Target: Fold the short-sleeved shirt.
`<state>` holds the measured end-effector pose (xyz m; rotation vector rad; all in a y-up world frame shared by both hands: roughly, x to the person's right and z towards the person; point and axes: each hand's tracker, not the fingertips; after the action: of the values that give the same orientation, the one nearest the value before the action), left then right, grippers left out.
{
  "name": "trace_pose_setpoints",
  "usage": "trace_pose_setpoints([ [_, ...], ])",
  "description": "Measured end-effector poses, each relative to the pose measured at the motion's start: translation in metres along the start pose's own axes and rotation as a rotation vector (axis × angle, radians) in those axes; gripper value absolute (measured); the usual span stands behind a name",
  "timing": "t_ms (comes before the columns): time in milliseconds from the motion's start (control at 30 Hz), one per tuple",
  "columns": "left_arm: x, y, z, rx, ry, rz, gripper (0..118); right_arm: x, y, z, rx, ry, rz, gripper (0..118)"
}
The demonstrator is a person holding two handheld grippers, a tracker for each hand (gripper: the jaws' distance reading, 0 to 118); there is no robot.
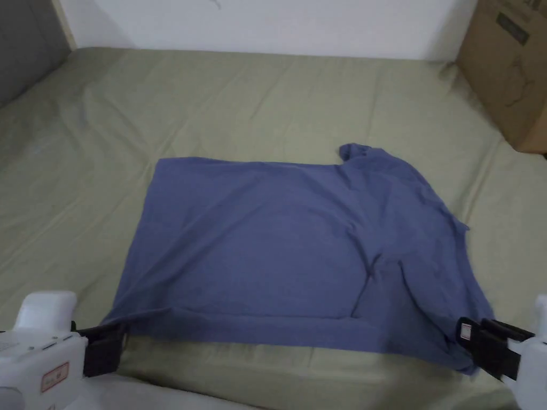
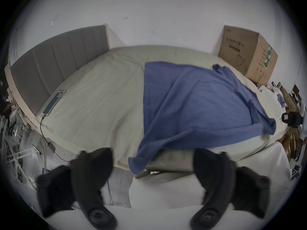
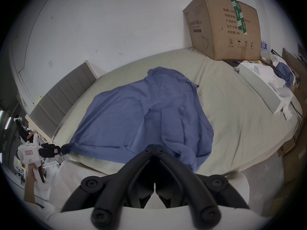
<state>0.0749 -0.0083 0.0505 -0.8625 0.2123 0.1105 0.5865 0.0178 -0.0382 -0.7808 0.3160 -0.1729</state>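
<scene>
1. Your shirt [image 1: 299, 251] lies spread on the bed [image 1: 267, 96], near edge overhanging.
2. Left gripper [image 2: 152, 160] fingers wide by the near-left corner.
3. Right gripper [image 3: 154, 148] fingers pinched together at the near-right corner, ready to lift.

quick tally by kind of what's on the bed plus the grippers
Blue short-sleeved shirt: 1
Brown cardboard box: 1
Phone by the headboard: 1
White handheld grippers with black jaws: 2, left gripper, right gripper
Total: 5
</scene>
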Motion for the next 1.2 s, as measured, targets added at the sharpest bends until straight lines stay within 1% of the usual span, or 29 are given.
trace_pose_setpoints([
  [33, 0.002, -0.001, -0.003, 0.006, 0.015, -0.002, 3, 0.003, -0.003, 0.0, -0.014, -0.011, 0.007, 0],
  [67, 0.006, -0.003, -0.006, 0.009, 0.058, 0.0, 1, 0.005, -0.007, 0.001, -0.024, -0.023, 0.014, 0],
  [133, 0.006, -0.002, -0.005, 0.003, 0.039, 0.013, 1, 0.008, -0.015, 0.003, -0.037, -0.024, 0.027, 0],
  [167, 0.006, -0.002, -0.006, -0.016, -0.001, 0.039, 1, 0.011, -0.018, 0.004, -0.045, -0.024, 0.03, 0],
  [233, 0.008, -0.001, -0.004, -0.005, 0.001, 0.048, 0, 0.016, -0.019, 0.003, -0.054, -0.02, 0.008, 2],
  [267, 0.009, 0.001, -0.005, -0.011, 0.002, 0.042, 0, 0.017, -0.017, 0.003, -0.053, -0.027, -0.006, 17],
  [300, 0.01, 0.002, -0.005, -0.009, 0.012, 0.032, 0, 0.019, -0.014, 0.0, -0.062, -0.041, -0.014, 44],
  [333, 0.011, 0.003, -0.003, -0.005, 0.024, 0.026, 0, 0.02, -0.012, -0.003, -0.068, -0.048, -0.019, 89],
  [367, 0.01, 0.005, -0.002, -0.003, 0.024, 0.025, 0, 0.021, -0.012, -0.003, -0.06, -0.05, -0.02, 108],
  [400, 0.01, 0.006, -0.001, 0.0, 0.022, 0.028, 0, 0.022, -0.011, -0.002, -0.041, -0.046, -0.018, 111],
  [433, 0.009, 0.008, -0.001, 0.001, 0.021, 0.034, 0, 0.023, -0.009, -0.004, -0.039, -0.045, -0.009, 106],
  [500, 0.012, 0.01, 0.004, 0.004, 0.015, 0.042, 0, 0.022, -0.004, -0.014, -0.068, -0.113, 0.033, 105],
  [567, 0.013, 0.011, 0.004, 0.006, 0.016, 0.048, 0, 0.024, -0.002, -0.025, -0.092, -0.127, 0.096, 103],
  [600, 0.014, 0.013, 0.005, 0.006, 0.02, 0.052, 0, 0.024, -0.001, -0.029, -0.108, -0.131, 0.117, 95],
  [633, 0.015, 0.013, 0.005, 0.004, 0.023, 0.055, 0, 0.024, 0.0, -0.035, -0.121, -0.14, 0.138, 72],
  [700, 0.015, 0.014, 0.005, 0.0, 0.019, 0.06, 0, 0.025, 0.0, -0.048, -0.147, -0.152, 0.149, 29],
  [733, 0.015, 0.015, 0.005, 0.0, 0.018, 0.062, 0, 0.027, 0.0, -0.057, -0.19, -0.167, 0.138, 14],
  [767, 0.016, 0.015, 0.005, -0.001, 0.017, 0.064, 0, 0.029, 0.0, -0.062, -0.218, -0.171, 0.122, 8],
  [833, 0.017, 0.016, 0.005, -0.01, 0.016, 0.066, 0, 0.029, 0.001, -0.059, -0.19, -0.138, 0.12, 5],
  [900, 0.017, 0.017, 0.006, -0.009, 0.017, 0.062, 0, 0.024, 0.004, -0.05, -0.157, -0.115, 0.155, 5],
  [1033, 0.013, 0.024, 0.005, -0.012, 0.028, 0.074, 0, 0.02, 0.017, -0.04, -0.135, -0.131, 0.174, 5],
  [1100, 0.01, 0.032, 0.005, -0.005, 0.031, 0.073, 0, 0.023, 0.031, -0.037, -0.105, -0.126, 0.152, 5],
  [1167, 0.005, 0.048, 0.002, 0.002, 0.036, 0.065, 0, 0.027, 0.051, -0.037, -0.064, -0.112, 0.107, 5],
  [1200, 0.003, 0.056, 0.001, 0.009, 0.042, 0.063, 0, 0.029, 0.061, -0.039, -0.054, -0.115, 0.107, 5],
])
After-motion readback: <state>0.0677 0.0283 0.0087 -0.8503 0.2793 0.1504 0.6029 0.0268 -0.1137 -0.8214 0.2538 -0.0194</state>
